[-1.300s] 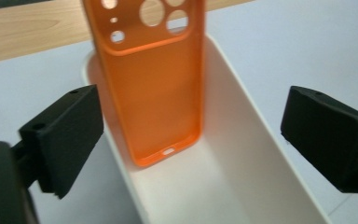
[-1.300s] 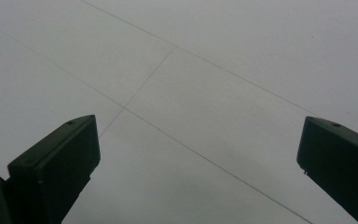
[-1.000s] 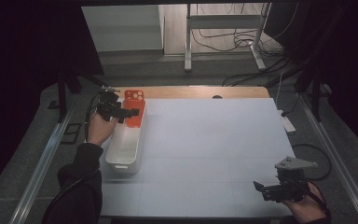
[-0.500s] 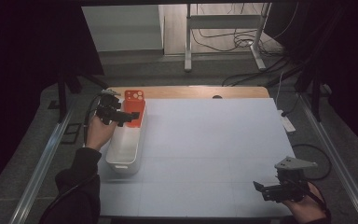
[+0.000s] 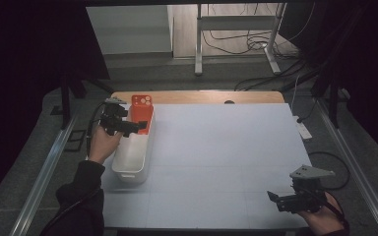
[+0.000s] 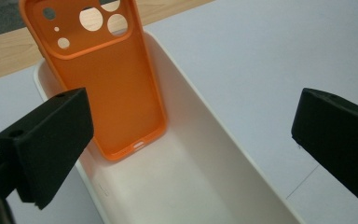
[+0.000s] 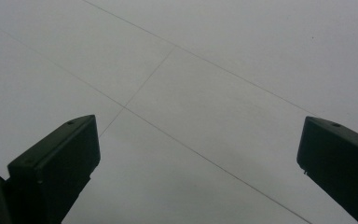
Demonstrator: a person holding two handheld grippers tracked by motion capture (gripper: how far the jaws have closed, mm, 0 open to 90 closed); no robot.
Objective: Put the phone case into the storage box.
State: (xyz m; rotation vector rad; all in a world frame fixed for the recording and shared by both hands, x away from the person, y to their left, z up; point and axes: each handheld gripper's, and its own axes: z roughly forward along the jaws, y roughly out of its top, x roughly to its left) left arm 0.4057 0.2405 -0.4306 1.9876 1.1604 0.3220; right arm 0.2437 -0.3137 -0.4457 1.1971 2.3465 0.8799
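**Case left in bin, left gripper backing off**

Tabletop: white sheet over a wooden top, lit against a dark room. Nothing else on it besides the bin at the left side.

Bin: long, white, open-topped, lying lengthwise away from the person. Same spot as a second earlier.

Case: orange phone case, standing tilted in the bin's far end, camera cut-outs uppermost, top edge leaning on the far wall and poking above the rim. In the left gripper view the case showed its hollow inside, lower edge down on the bin floor. It did not shift over the last second.

Left hand-held gripper: hung over the bin's far half, jaws spread wide, holding nothing, clear of the case. Over the last second it drew slightly toward the person. Judged: placement done, release complete, hand retreating.

Right hand-held gripper: near the tabletop's near right corner, well apart from the bin, jaws wide, empty, over bare sheet. No movement across the second; idle.
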